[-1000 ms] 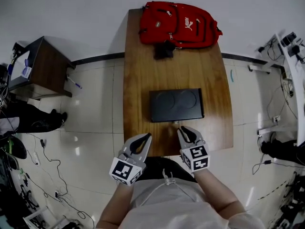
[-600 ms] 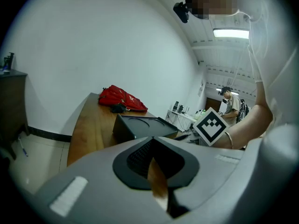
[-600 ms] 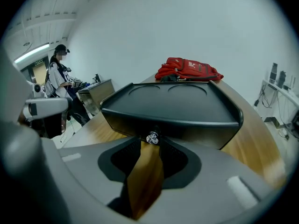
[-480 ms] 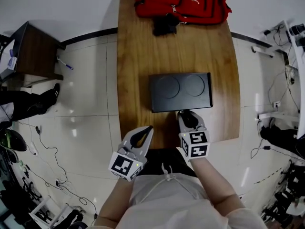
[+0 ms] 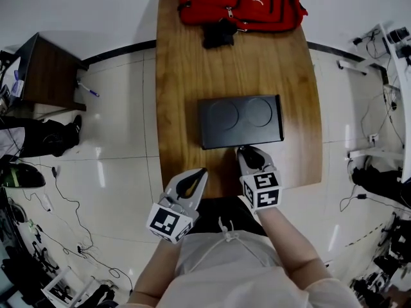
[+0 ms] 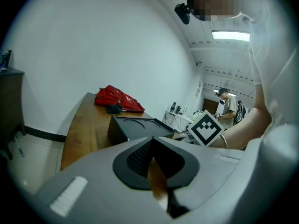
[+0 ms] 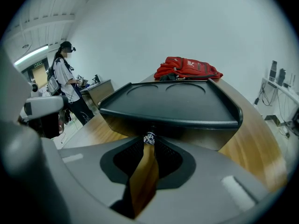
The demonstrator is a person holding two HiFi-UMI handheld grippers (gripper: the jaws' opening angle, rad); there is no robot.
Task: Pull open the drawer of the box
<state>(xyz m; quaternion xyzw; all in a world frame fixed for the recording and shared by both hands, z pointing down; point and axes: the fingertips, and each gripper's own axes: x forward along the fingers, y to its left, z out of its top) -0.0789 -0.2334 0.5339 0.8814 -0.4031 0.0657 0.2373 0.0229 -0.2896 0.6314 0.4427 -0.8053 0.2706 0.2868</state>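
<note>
Now your right claw (image 5: 243, 151), lower centre, has just been closing and pinches the knob (image 7: 149, 138) on the shut drawer (image 7: 196, 135) of the box (image 5: 240, 120), seemingly set to pull; left claw (image 5: 201, 172) clenched, empty.

In the head view the top edge cuts off the red backpack (image 5: 237, 2) and the surface's (image 5: 180, 76) far end; the box (image 5: 239, 120) shows only its top, its drawer front unseen; the knob (image 7: 149, 138) lies hidden there under the right gripper (image 5: 249, 153), whose fingers have just been closing around it.
</note>
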